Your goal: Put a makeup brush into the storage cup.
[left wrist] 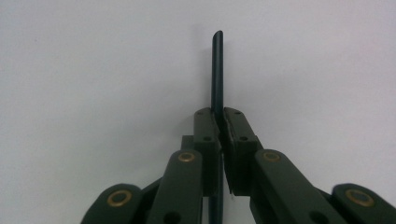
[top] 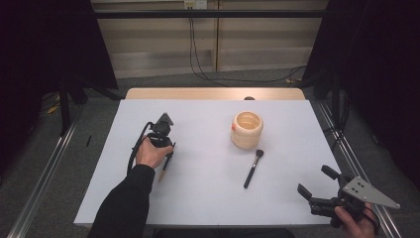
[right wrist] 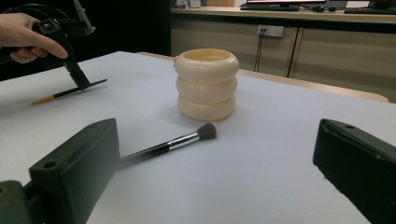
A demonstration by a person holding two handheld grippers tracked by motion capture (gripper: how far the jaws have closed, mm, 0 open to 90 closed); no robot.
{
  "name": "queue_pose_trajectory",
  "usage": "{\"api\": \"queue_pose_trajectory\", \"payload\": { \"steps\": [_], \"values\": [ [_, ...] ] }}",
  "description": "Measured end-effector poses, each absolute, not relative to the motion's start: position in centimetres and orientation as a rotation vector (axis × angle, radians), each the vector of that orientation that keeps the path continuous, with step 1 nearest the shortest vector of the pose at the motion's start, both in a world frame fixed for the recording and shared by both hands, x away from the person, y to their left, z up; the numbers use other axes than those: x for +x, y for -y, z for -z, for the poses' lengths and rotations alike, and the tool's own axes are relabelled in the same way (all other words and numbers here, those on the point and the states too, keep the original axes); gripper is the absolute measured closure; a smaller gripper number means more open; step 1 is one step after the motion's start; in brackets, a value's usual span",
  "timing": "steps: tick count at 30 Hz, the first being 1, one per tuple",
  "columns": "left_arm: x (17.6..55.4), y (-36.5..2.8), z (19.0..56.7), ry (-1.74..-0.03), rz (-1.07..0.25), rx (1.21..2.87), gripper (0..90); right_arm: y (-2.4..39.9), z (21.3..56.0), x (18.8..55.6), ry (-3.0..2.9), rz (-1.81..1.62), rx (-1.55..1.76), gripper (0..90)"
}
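Thin brush pinched near the table's left edge

My left gripper (top: 165,151) pinches the thin brush (right wrist: 70,92); my right gripper (top: 317,186) gapes. Lifted off-centre, it could swivel out.

White table top (top: 208,198), cream ribbed pot (top: 247,129) standing upright, makeup brush (top: 253,168) lying just beside it

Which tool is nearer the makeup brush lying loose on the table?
Right. The right tool hangs open at the table's near right corner, a short way right of the makeup brush. The left tool stands farther off to its left, shut on a thin dark brush.
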State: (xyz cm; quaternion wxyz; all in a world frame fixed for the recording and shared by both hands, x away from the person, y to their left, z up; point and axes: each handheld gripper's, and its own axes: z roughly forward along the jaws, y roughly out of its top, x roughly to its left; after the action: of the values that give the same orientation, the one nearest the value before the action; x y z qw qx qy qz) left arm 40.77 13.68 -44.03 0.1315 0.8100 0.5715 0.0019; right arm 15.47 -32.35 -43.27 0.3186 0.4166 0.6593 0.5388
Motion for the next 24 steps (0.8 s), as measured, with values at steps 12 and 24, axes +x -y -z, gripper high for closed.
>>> {"api": "queue_pose_trajectory", "payload": {
  "steps": [12, 24],
  "values": [
    [40.3, -14.3, 42.6, -1.566, -0.049, 2.280, 85.0, 32.4, 43.2, 15.4, -1.727, -1.419, 1.107, 0.0],
    [39.1, -14.1, 40.8, -1.387, -0.157, 2.193, 85.0, 32.4, 43.2, 15.4, -1.739, -1.421, 1.095, 0.1]
  ]
}}
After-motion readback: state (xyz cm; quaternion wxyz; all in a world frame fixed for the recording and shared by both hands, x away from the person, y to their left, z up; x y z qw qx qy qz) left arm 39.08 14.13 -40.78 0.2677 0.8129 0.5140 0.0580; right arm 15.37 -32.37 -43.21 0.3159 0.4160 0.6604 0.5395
